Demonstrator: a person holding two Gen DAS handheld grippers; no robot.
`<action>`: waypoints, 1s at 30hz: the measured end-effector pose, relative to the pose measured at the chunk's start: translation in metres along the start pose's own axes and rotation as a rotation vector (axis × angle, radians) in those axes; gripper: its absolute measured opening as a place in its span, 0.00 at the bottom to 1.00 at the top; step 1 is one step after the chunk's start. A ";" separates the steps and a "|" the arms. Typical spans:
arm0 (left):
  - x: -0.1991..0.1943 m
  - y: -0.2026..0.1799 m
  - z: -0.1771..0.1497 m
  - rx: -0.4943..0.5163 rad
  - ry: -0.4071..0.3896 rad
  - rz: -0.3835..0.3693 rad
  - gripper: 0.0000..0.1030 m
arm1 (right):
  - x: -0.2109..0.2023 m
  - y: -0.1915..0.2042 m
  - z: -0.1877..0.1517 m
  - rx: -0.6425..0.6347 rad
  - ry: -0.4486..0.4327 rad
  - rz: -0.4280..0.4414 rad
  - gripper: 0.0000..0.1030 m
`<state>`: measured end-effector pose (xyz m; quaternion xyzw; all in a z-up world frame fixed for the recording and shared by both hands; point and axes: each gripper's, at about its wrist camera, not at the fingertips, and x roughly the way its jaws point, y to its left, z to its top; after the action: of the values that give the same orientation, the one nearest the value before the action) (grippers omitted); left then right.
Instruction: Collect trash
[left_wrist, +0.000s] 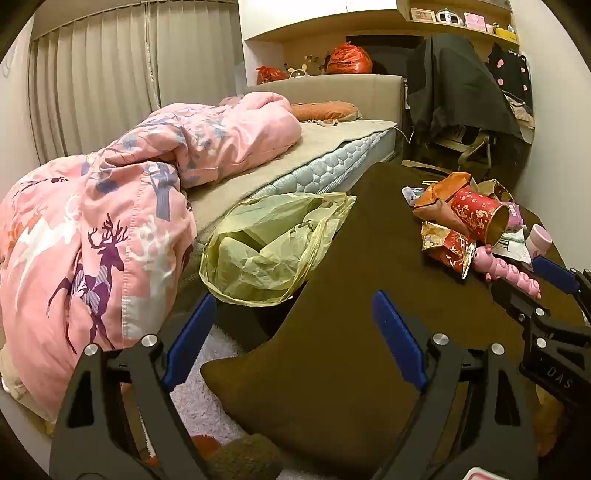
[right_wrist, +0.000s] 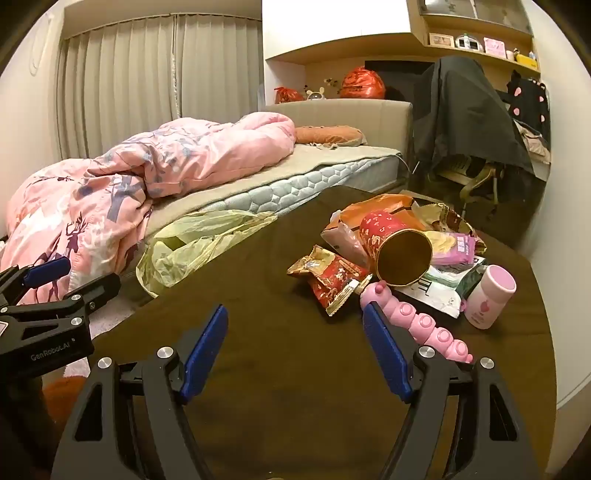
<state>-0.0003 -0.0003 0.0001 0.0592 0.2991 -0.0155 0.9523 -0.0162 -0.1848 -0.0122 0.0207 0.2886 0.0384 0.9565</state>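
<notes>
Two splayed grippers (right_wrist: 295, 350) — red wrapper (right_wrist: 332, 278) lies just ahead, untouched.

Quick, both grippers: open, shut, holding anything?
Left gripper: jaws open, holding nothing.
Right gripper: jaws open, holding nothing.

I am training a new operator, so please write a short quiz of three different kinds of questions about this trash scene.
1. True or false: the red paper cup stands upright on the table.
2. Multiple choice: where is the yellow plastic bag? A) on the pillow B) at the table's edge, beside the bed C) on the shelf
3. Fill in: the pink bottle stands to the ____ of the pile of wrappers, in the right wrist view.

Key
1. False: it lies on its side, the open mouth toward the camera.
2. B
3. right

Both the left gripper and the right gripper are open and hold nothing.
</notes>
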 end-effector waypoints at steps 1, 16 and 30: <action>0.000 0.000 0.000 0.000 0.001 -0.001 0.80 | 0.000 0.001 0.000 -0.004 0.000 -0.002 0.69; 0.000 0.000 0.000 -0.001 0.006 0.000 0.80 | 0.000 -0.003 0.000 -0.017 0.000 -0.008 0.69; 0.000 0.006 -0.001 -0.002 0.010 -0.004 0.80 | 0.000 -0.004 -0.001 -0.016 -0.002 -0.007 0.69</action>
<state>-0.0009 0.0058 -0.0002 0.0577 0.3037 -0.0168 0.9509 -0.0169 -0.1885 -0.0134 0.0120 0.2873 0.0376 0.9570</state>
